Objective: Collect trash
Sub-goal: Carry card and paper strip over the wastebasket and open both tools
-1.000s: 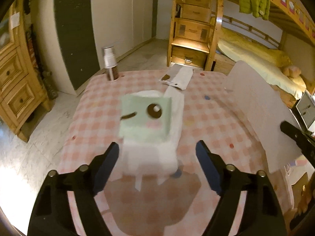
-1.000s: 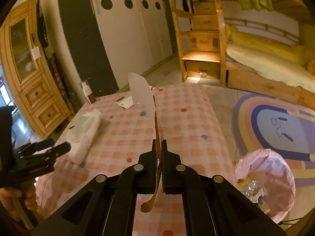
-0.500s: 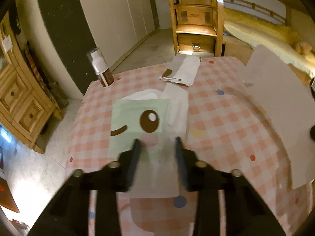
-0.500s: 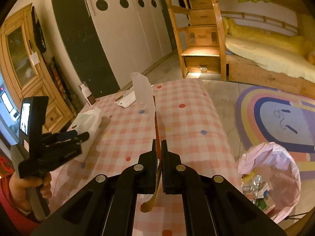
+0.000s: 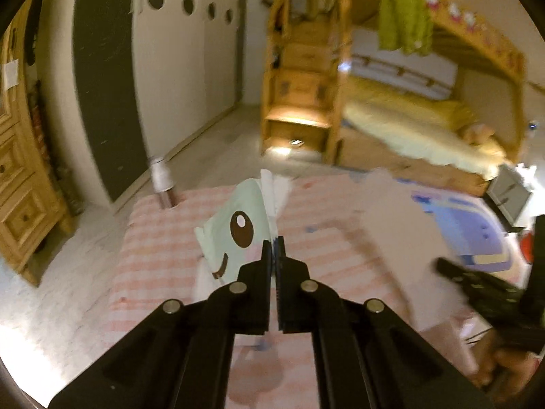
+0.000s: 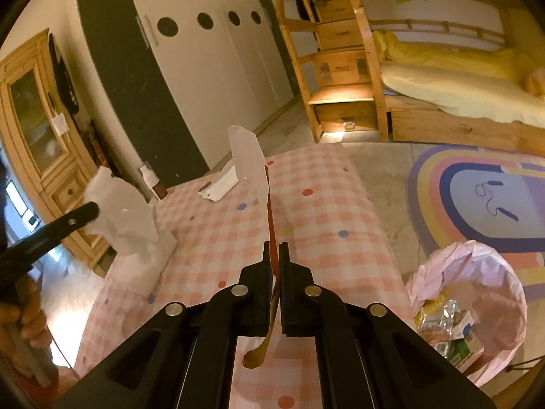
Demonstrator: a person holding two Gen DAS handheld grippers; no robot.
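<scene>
The pale green plastic wrapper printed with a cartoon eye and smile (image 5: 235, 235) hung lifted off the pink-and-white checked tablecloth (image 5: 160, 248), pinched at its right edge by the left gripper (image 5: 273, 255), whose black jaws were pressed together on it. In the right wrist view the same wrapper (image 6: 126, 218) showed as a pale, crumpled mass raised above the table's left side. The right gripper (image 6: 275, 259) was clamped as well — on a thin white card-like sheet with an orange-brown underside (image 6: 250, 167), held edge-on so that it rose upright over the cloth, its lower end curling out beneath the jaws.

On the floor to the right of the table stood a waste bin lined with a pink plastic bag (image 6: 477, 272); inside it lay crumpled wrappers — silvery foil and a green-and-white carton (image 6: 446, 327). Farther back on the cloth lay a flat white packet (image 6: 219, 185), and near the far left corner a small brown spray bottle with a white cap (image 6: 151, 180) stood upright. A rainbow-striped rug (image 6: 477, 191) covered the floor beyond the bin, with a wooden bunk bed with yellow bedding (image 6: 453, 78) behind it.
</scene>
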